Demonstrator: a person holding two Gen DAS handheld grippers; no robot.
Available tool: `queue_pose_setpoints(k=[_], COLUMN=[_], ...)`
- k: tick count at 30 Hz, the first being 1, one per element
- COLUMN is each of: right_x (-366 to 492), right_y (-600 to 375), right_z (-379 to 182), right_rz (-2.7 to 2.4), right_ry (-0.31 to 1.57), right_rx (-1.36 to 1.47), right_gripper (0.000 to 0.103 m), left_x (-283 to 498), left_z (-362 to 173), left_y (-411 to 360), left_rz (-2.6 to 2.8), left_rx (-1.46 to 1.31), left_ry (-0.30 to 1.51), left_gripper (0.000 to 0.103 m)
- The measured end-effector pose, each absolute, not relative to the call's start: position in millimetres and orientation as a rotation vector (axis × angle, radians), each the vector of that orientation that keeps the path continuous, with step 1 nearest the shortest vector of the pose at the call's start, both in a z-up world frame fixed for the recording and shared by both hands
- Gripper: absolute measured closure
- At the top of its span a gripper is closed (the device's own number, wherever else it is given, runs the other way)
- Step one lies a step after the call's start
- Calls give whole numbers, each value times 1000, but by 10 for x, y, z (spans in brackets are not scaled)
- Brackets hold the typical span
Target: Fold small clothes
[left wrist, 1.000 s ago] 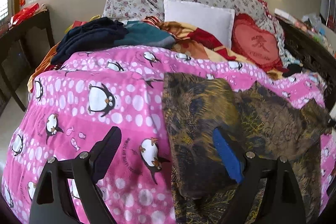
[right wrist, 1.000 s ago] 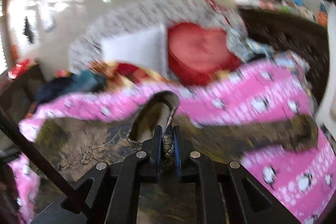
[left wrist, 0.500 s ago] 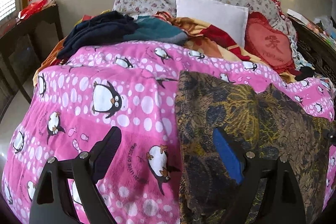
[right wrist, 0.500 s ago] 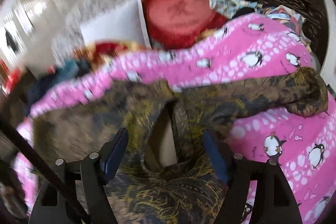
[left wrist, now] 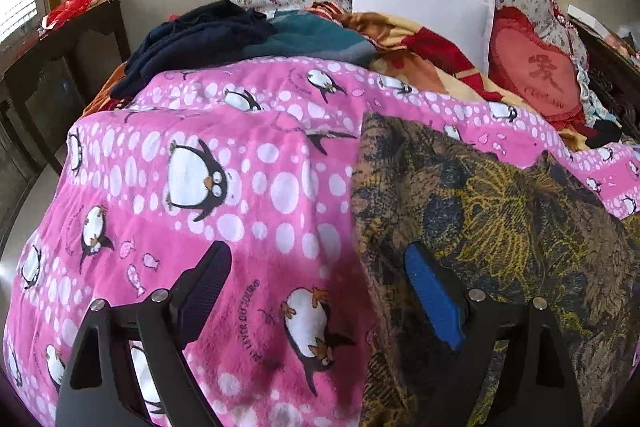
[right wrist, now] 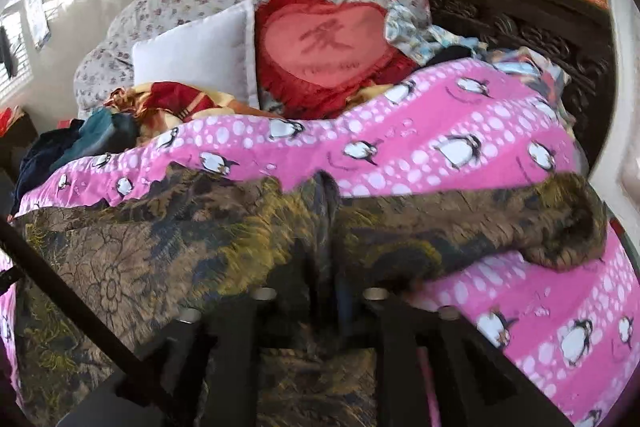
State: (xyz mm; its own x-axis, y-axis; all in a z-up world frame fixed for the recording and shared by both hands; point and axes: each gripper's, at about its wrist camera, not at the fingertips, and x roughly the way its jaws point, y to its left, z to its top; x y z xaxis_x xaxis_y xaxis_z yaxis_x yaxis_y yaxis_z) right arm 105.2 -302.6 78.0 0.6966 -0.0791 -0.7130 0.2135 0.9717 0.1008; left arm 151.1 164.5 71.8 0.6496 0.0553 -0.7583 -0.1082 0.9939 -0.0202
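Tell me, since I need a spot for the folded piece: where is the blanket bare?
The pink penguin blanket is bare left of the brown patterned garment, up to the dark clothes pile. A smaller bare strip lies below the garment's sleeve. The cushions crowd the head end.

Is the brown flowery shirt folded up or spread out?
Mostly spread out: the shirt lies flat across the pink blanket, one sleeve stretched sideways.

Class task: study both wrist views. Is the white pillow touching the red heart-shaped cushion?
Touching. In the right wrist view the white pillow has its right edge pressed against the red heart-shaped cushion, with no gap between them; the left wrist view agrees.
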Motion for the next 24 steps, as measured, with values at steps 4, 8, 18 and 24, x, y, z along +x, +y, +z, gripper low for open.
queue_pose_setpoints(k=[4, 8, 18, 24], right_x=[755, 646, 513, 568], right_y=[-3180, -3026, -3367, -3251], right_z=[1030, 1055, 705, 877], right_rz=[-197, -90, -233, -118], right_ry=[699, 724, 853, 774], right_rx=[217, 171, 141, 186], right_gripper=[57, 57, 79, 79], left_x=[1468, 1590, 1531, 1224], left_z=[838, 797, 743, 824], left_y=[1591, 1442, 1440, 1313], left_rz=[74, 68, 83, 18], left_rx=[-65, -69, -67, -84], left_ry=[819, 833, 859, 835], left_gripper=[15, 15, 14, 14])
